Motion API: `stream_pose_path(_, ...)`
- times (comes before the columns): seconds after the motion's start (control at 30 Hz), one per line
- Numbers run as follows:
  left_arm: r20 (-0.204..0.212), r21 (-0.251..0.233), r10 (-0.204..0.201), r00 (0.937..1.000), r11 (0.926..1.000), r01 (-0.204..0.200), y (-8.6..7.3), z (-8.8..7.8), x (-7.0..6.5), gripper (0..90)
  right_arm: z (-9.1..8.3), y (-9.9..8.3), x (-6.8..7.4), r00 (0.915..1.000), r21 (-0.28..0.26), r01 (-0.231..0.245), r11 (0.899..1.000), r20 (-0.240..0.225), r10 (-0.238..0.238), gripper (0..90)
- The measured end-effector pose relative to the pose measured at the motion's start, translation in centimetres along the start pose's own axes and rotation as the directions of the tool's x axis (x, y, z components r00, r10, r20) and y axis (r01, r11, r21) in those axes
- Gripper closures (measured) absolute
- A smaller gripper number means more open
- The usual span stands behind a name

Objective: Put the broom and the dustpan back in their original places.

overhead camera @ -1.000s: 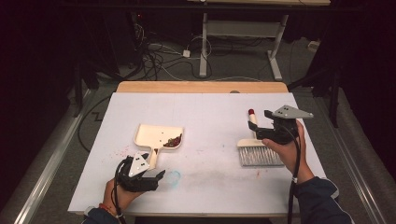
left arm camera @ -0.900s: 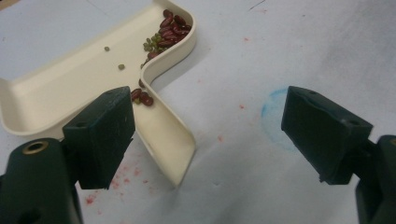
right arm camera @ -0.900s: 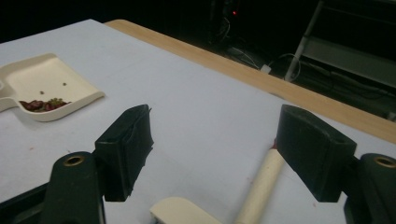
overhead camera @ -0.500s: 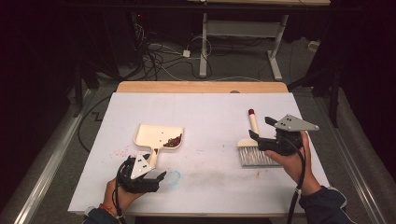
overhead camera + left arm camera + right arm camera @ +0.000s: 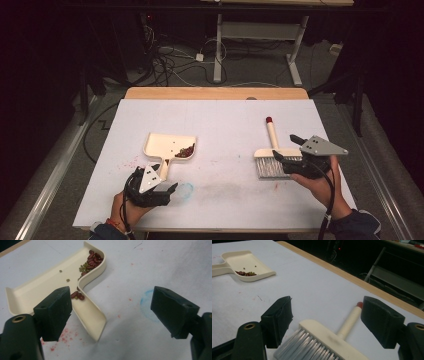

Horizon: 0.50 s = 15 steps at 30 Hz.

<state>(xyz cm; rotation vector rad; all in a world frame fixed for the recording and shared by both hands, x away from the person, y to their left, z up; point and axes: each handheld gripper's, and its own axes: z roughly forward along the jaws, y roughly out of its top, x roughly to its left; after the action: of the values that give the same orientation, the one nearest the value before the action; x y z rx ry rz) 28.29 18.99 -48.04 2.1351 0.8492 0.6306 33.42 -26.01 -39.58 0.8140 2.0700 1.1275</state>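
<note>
Basically both hand-held grippers are wide and hold nothing. Left hand-held gripper (image 5: 170,189) sits at about 7 o'clock on the white surface (image 5: 225,125), its jaws apart just behind the dustpan (image 5: 170,146) handle; in the left gripper view the handle end lies between the jaws, closer to the left one, no contact. Beans (image 5: 91,261) are piled in the pan's near corner, a few red ones on the handle neck. Right hand-held gripper (image 5: 281,157) is at roughly 4 o'clock, jaws spread over the bristle end of the brush (image 5: 272,150), which lies flat, red-tipped handle pointing to 12 o'clock.

Risks, judged from here:
- Left jaws are off-centre on the handle, so closing now could nudge the pan sideways and roll the beans out over the open lip.
- Lifting the pan with the lip tipped down would spill them too.
- Right jaws sit by the bristles, not the handle; closing there could squash the bristles or give a weak, slipping hold.
- Brush is well apart from the pan, so a long sweep could scatter stray beans.
</note>
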Motion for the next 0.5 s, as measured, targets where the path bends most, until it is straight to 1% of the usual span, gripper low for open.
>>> stream_pose_path(0.03,0.003,-0.001,-0.001,1.0,1.0,0.001,0.0,0.0,0.0,17.3,-0.1,-0.2,0.0,1.0,-0.003,-0.004,1.0,0.0,0.004,25.3)
stream_pose_path(0.13,0.002,-0.001,-0.002,1.0,1.0,0.002,0.0,0.0,0.0,17.2,-0.2,-0.9,-0.1,0.9999,0.003,0.012,1.0,0.005,-0.012,25.0)
stream_pose_path(0.2,-0.014,-0.009,0.013,0.9998,0.9999,-0.013,0.1,0.0,0.1,17.3,-0.2,-1.4,-0.1,0.9999,0.005,0.015,1.0,0.004,-0.015,24.9)
stream_pose_path(0.23,-0.01,-0.007,0.002,1.0,1.0,-0.002,0.1,-0.1,0.0,17.2,-0.2,-1.6,0.0,0.9998,0.012,0.016,1.0,0.013,-0.016,25.0)
stream_pose_path(0.27,-0.014,-0.015,0.012,0.9998,0.9998,-0.012,0.1,-0.1,0.1,17.3,-0.2,-1.8,0.1,0.9996,0.018,0.014,1.0,0.025,-0.015,25.0)
stream_pose_path(0.43,-0.02,-0.019,0.014,0.9997,0.9997,-0.014,0.1,-0.1,0.1,17.3,-0.5,-3.1,0.4,0.9998,0.017,0.019,1.0,0.003,-0.019,24.4)
stream_pose_path(0.5,-0.019,-0.026,0.01,0.9998,0.9996,-0.01,0.2,-0.2,0.1,17.3,-0.7,-3.6,0.4,1.0,0.002,-0.003,1.0,-0.003,0.003,24.2)
